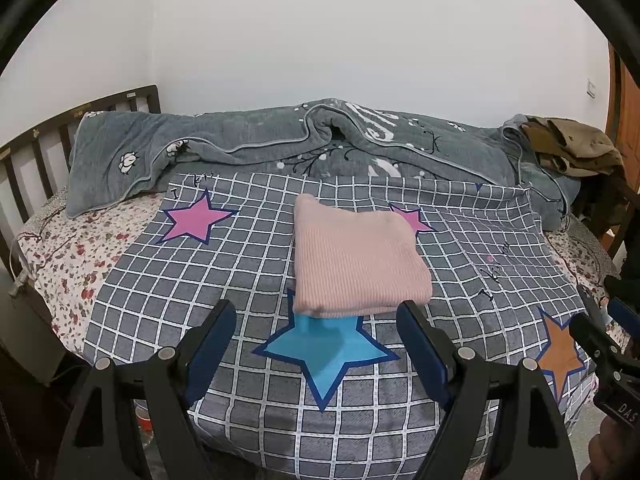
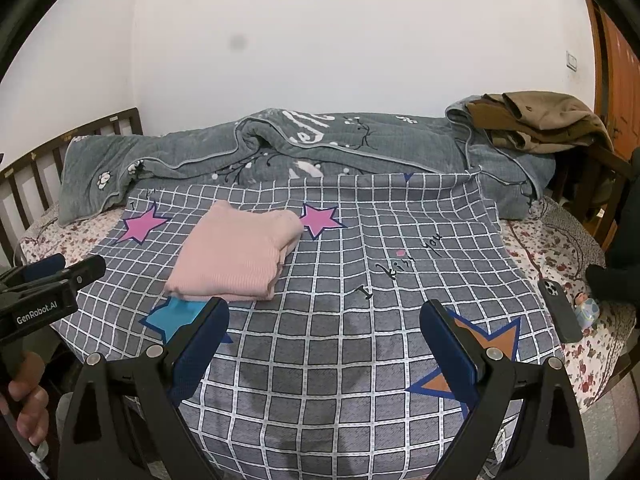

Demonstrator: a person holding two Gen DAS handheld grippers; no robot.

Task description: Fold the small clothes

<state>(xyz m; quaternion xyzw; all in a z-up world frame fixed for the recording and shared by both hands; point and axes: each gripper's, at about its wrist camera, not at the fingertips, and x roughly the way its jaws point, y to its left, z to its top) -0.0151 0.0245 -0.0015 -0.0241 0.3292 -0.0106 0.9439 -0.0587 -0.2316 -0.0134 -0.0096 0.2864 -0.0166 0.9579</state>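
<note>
We see a grey quilt [image 1: 280, 140] bunched at twelve o'clock behind the checked sheet [image 1: 200, 280], brown clothes [image 2: 540, 120] at two. The folded pink garment [image 1: 356, 256] lies mid-sheet, nothing blocking it. A phone [image 2: 559, 310] sits at three; left claw [image 1: 316, 320] and right claw [image 2: 324, 320] hang apart, empty.

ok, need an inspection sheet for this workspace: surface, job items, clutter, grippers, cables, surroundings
Surface: grey checked sheet with star prints, spread flat over a floral bed sheet.
Job's things: pink garment, folded into a neat block, partly over the blue star.
Clutter: phone and small figurine at the bed's right edge; brown clothes piled at the far right.
Grippers: left gripper and right gripper both open, jaws empty, short of the garment.
Cables: thin dark cord on the floral sheet, left side.
Surroundings: rumpled grey quilt, wooden headboard, white wall, wooden door.
</note>
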